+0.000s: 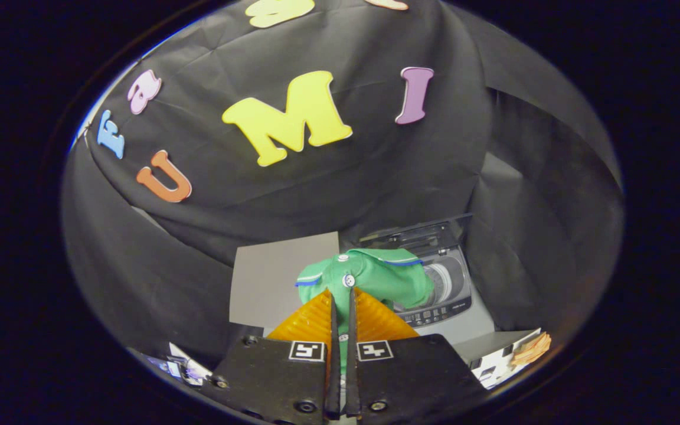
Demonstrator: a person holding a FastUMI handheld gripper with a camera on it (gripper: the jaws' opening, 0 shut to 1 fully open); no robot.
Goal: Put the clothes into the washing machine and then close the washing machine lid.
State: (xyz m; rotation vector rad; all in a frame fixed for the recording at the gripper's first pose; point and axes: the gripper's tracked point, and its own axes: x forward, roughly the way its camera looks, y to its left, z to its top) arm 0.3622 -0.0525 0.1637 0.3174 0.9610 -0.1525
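Both fingers of the gripper (342, 298) are squeezed nearly together with a green shirt (369, 276) pinched between them, so it's clamped on the fabric. That shirt has blue trim and a couple of white buttons, and it bunches up just past the fingertips. Beyond it and off to the right sits the washing machine (443, 289) with its lid (417, 233) up and the drum showing. Behind the shirt there's a grey panel (272, 277) against the black cloth.
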